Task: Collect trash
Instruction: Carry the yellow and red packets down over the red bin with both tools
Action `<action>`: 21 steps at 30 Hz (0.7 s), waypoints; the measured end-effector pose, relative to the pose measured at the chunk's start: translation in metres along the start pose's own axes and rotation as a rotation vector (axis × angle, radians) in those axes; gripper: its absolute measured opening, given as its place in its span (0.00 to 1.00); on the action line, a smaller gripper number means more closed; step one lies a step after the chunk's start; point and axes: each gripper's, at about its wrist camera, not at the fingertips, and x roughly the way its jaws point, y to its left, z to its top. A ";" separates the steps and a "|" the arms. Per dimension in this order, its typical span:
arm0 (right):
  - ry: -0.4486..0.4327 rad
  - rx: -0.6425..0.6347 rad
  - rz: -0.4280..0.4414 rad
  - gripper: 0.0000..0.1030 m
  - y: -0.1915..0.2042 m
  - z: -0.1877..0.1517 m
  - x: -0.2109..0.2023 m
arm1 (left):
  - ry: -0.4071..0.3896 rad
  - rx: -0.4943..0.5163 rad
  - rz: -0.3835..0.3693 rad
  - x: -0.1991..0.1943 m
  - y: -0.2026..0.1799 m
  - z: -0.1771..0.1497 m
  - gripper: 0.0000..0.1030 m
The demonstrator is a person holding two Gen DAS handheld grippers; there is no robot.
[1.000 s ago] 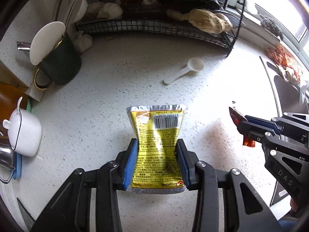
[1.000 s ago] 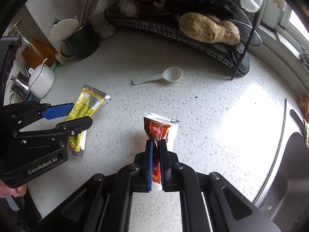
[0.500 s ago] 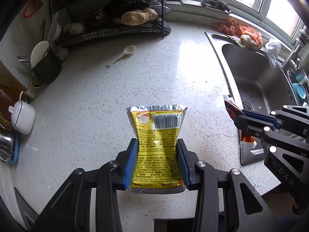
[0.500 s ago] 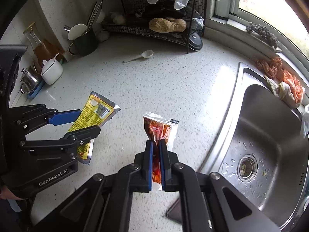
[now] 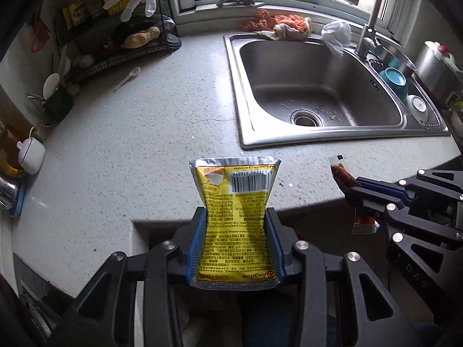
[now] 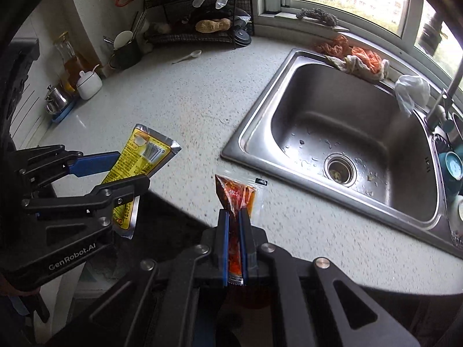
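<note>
Home kitchen: my view takes in a speckled countertop (image 5: 150,121), steel sink (image 5: 318,86) with faucet (image 5: 373,11), wire rack (image 6: 199,37), window.

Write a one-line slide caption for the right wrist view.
Right gripper clamps red sauce sachet above counter edge; left gripper holds yellow packet.

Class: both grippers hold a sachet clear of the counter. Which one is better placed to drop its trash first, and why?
Neither clearly: no bin shows. The left gripper grips the yellow sachet and the right gripper the red sachet, both near the counter edge.

Both wrist views high off the counter's front edge, sharing the sink (image 5: 318,86) (image 6: 347,133).
</note>
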 end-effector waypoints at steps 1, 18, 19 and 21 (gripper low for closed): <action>0.002 0.010 -0.009 0.05 -0.004 -0.010 -0.004 | 0.002 0.012 -0.008 -0.002 -0.009 -0.006 0.37; 0.142 0.261 -0.099 0.05 -0.058 -0.134 0.005 | 0.161 0.180 -0.174 0.059 -0.116 -0.080 0.37; 0.155 0.275 -0.096 0.05 -0.061 -0.143 0.011 | 0.169 0.193 -0.177 0.066 -0.120 -0.084 0.37; 0.177 0.285 -0.095 0.05 -0.065 -0.154 0.026 | 0.183 0.207 -0.183 0.083 -0.125 -0.092 0.37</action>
